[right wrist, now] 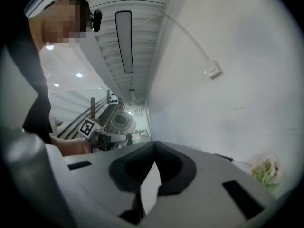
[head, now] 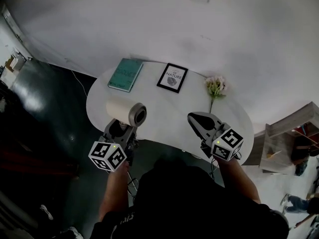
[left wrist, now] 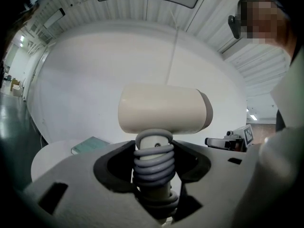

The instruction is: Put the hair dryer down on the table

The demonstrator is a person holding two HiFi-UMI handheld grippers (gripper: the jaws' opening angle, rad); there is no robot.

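Note:
A cream hair dryer [head: 124,111] with a grey rear end is held upright over the front left part of the white oval table [head: 164,113]. My left gripper [head: 119,128] is shut on its handle. In the left gripper view the hair dryer's body [left wrist: 164,109] stands above the jaws, and the grey cord coil [left wrist: 153,167] wound round the handle sits between them. My right gripper [head: 197,121] hovers over the table's front right, shut with nothing in it; its jaw tips meet in the right gripper view [right wrist: 153,146]. That view also shows the hair dryer [right wrist: 122,121] far to the left.
A teal book [head: 125,74], a black-framed picture [head: 172,77] and a pink flower sprig [head: 215,87] lie along the table's far side against the white wall. A wooden shelf [head: 294,138] stands at the right. Dark floor lies to the left.

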